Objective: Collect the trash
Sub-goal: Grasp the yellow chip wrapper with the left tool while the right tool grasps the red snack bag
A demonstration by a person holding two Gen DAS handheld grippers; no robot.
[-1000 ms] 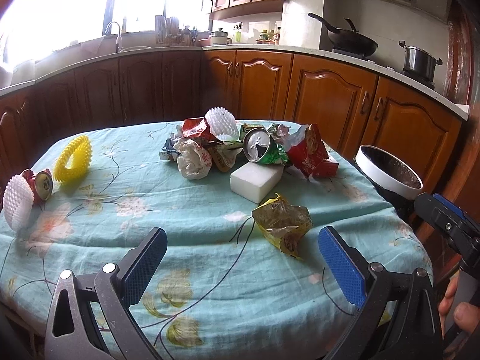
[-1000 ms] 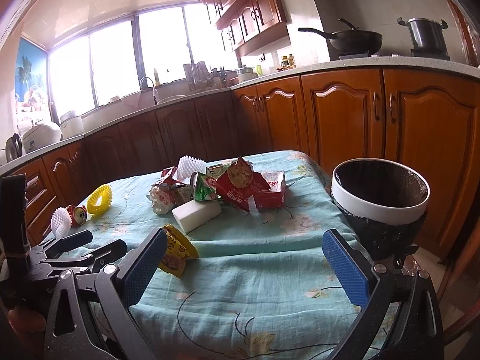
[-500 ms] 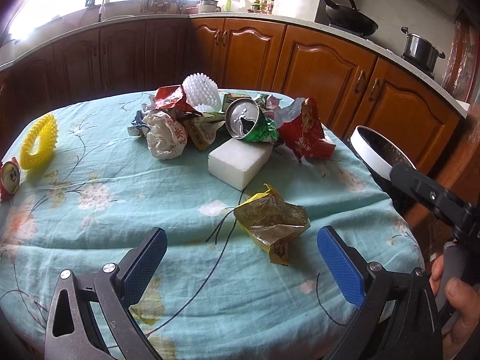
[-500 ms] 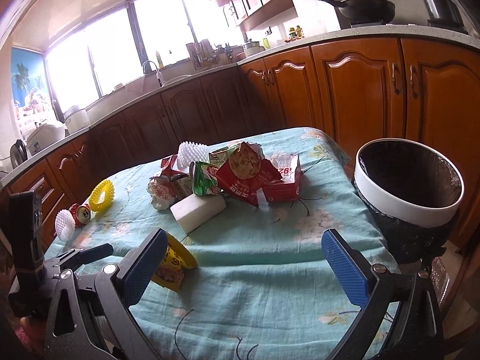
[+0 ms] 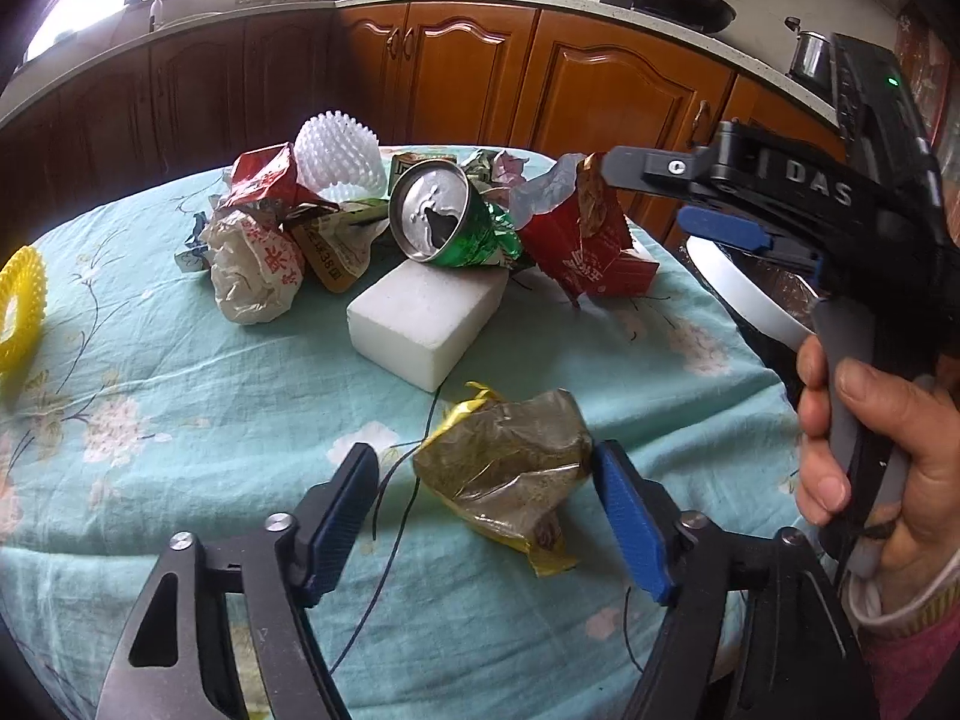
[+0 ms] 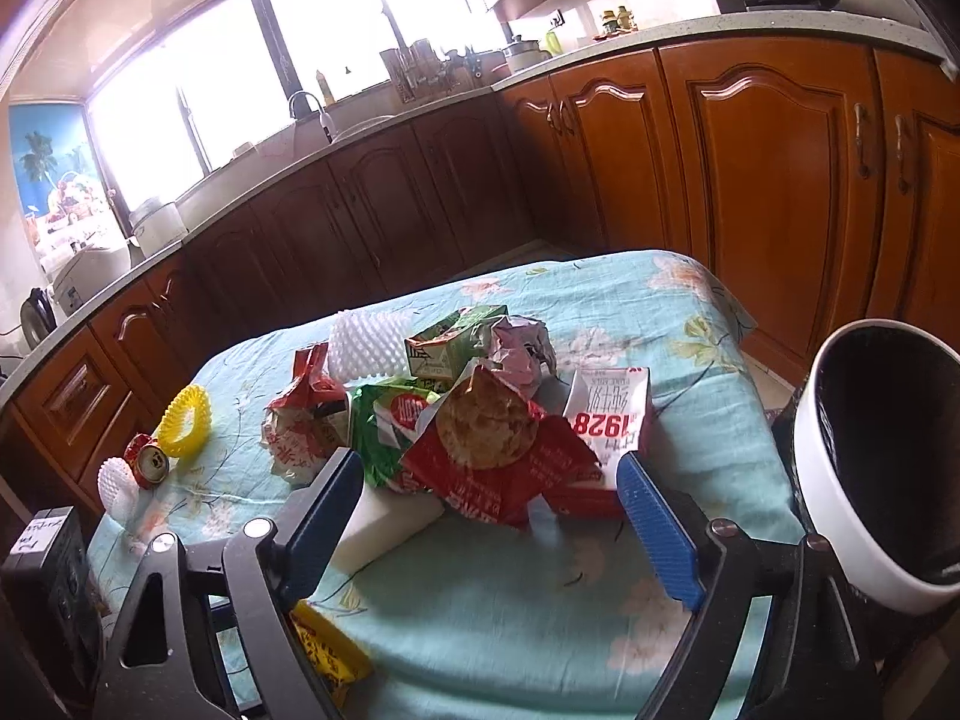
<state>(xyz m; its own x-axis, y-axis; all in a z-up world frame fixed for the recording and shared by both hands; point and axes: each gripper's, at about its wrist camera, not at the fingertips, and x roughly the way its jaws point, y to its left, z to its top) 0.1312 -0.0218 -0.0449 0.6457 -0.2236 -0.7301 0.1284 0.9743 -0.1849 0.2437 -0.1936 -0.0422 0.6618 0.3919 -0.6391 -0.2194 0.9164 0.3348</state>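
Note:
A crumpled gold and yellow wrapper (image 5: 510,468) lies on the teal flowered tablecloth (image 5: 180,396). My left gripper (image 5: 486,480) straddles it with its jaws closing. The right pad is at the wrapper's edge and the left pad stands clear of it. In the right wrist view my right gripper (image 6: 489,474) is closing around a red snack bag (image 6: 498,480) at the front of the trash pile, without pressing on it. The same gripper (image 5: 666,195) shows in the left wrist view at the bag's top, held by a hand (image 5: 852,450).
The pile holds a crushed green can (image 5: 444,216), a white foam block (image 5: 426,312), a white foam net (image 5: 339,156), a crumpled white bag (image 5: 252,270) and a milk carton (image 6: 609,414). A yellow ring (image 6: 183,420) and a red can (image 6: 150,465) lie far left. A black-lined bin (image 6: 840,480) stands off the table's right edge.
Both grippers moved forward and down toward the trash, and their jaws narrowed. The left now brackets the gold wrapper. The right now brackets the red snack bag.

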